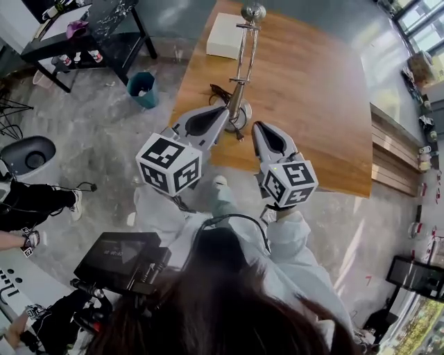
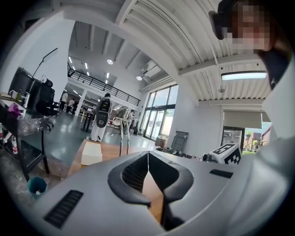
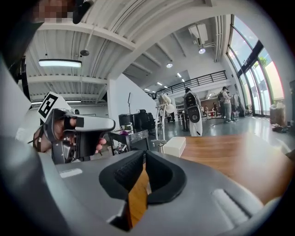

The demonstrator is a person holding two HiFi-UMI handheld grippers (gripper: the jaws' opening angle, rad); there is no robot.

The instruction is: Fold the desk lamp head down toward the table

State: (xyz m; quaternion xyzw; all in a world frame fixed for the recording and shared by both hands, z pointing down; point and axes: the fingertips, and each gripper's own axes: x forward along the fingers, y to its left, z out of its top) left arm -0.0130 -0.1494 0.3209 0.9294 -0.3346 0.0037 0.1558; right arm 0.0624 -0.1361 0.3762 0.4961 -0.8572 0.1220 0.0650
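Desk lamp (image 1: 238,97) is seen standing upright on the wooden table (image 1: 312,104), close to the near edge, with its lamp head (image 1: 253,12) raised at the top of the twin rods, so nothing has been folded yet. A white box (image 1: 225,36) is set on the table at about eleven o'clock from the lamp's base, well apart from it, and a black cord (image 1: 220,92) is trailed from the base toward nine o'clock. The left gripper (image 1: 223,111) and the right gripper (image 1: 258,128) are held roughly level and aimed at twelve o'clock, one on either side of the base. This placing is judged to suit steadying the base with one tool while the head is taken with the other. In the left gripper view the jaws are seen pressed together with nothing between them. In the right gripper view the jaws are likewise closed and empty. This is judged sensible, since no part of the lamp is within reach of the pads. From the left gripper the base lies just beside the tip at one o'clock, and from the right gripper it lies near at eleven o'clock. Whether either tip touches the base cannot be told. The head is placed well apart from both, far off at twelve o'clock.
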